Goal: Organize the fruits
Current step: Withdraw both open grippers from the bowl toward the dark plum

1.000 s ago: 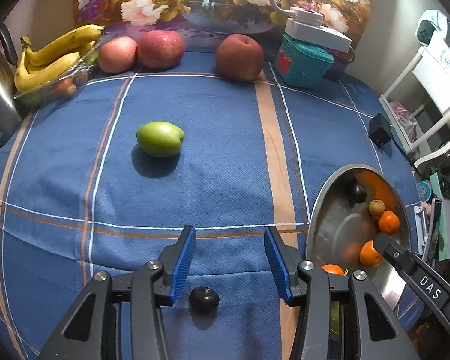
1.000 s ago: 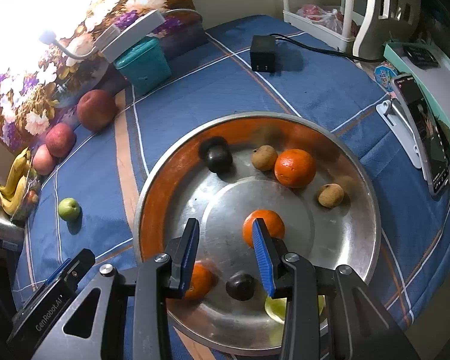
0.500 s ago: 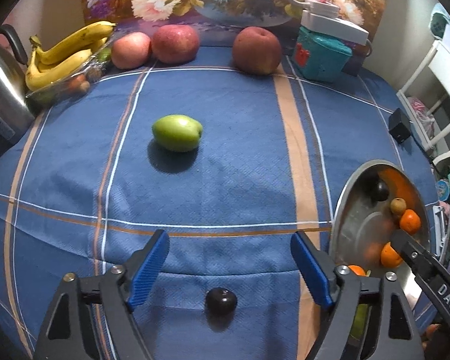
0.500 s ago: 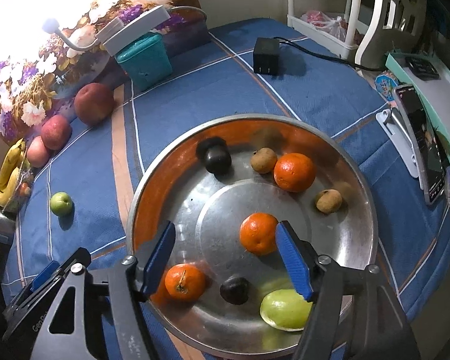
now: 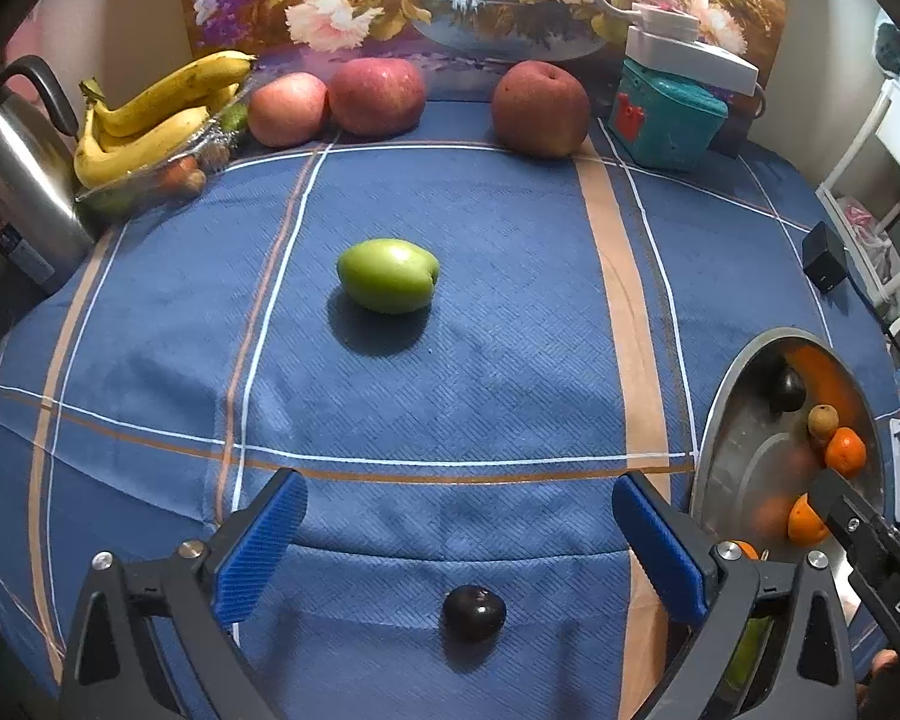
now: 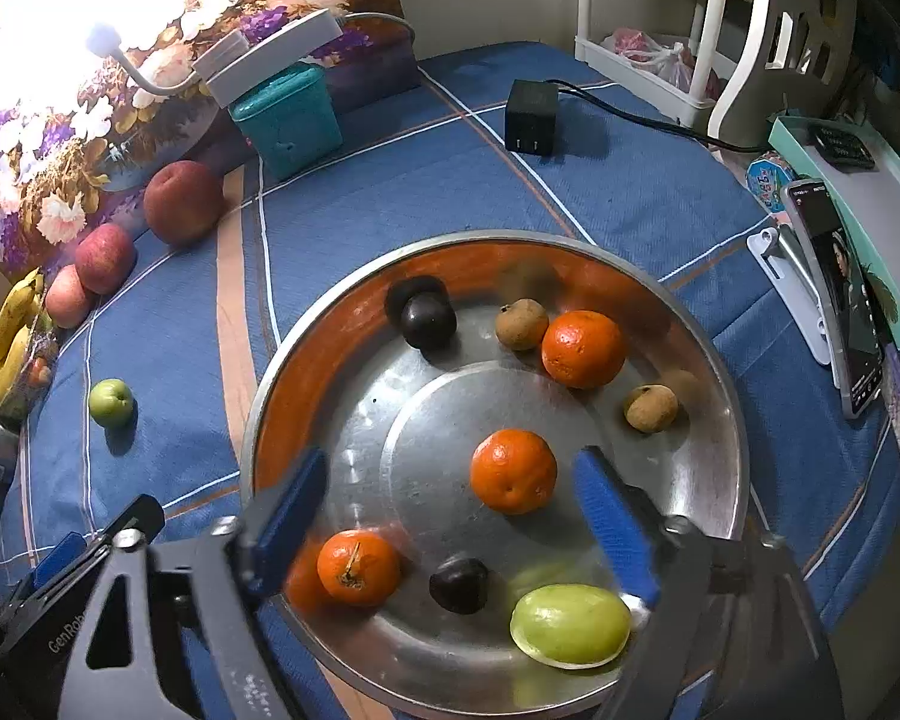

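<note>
I see the left gripper (image 5: 459, 531) wide, a dark plum (image 5: 473, 613) between its fingers, untouched. The right gripper (image 6: 450, 507) is wide above the metal tray (image 6: 714, 372). The green fruit (image 5: 387, 275) lies well left of the tray.

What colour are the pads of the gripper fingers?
Blue, ribbed pads on black hand-held gripper arms; clearest in the left wrist view.

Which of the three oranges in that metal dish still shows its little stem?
The orange nearest the dish's front-left rim, beside the right claw's left finger. Its stem end faces up; the other two oranges show only smooth peel.
</note>
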The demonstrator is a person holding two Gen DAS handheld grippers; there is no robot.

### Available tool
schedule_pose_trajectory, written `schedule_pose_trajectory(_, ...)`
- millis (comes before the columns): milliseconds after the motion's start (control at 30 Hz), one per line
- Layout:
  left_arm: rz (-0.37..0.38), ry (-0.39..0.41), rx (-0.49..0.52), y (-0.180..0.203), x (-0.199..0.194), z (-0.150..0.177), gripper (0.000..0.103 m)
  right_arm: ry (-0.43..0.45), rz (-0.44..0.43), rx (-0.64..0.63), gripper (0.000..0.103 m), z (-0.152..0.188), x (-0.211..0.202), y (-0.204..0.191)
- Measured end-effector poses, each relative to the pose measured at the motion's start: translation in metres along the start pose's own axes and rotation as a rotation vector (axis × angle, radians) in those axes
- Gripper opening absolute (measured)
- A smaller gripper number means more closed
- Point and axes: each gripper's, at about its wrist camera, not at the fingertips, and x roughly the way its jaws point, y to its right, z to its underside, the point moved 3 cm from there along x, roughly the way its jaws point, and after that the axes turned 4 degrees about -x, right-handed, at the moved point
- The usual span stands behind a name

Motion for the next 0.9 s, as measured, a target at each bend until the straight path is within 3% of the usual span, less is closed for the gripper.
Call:
schedule_pose_trajectory(600, -0.011, 0.016, 0.029, 0.002, -0.007, 0.0, 0.103, 0.036, -0.005, 0.002, 0.096, 0.0, -0.005, -0.002)
schedule_pose_trajectory(900, -0.088, 0.051, 0.09, -0.009, -0.013, -0.005, 0.103, 0.003, -0.02, -0.042, 0.096, 0.004, -0.003, -0.014)
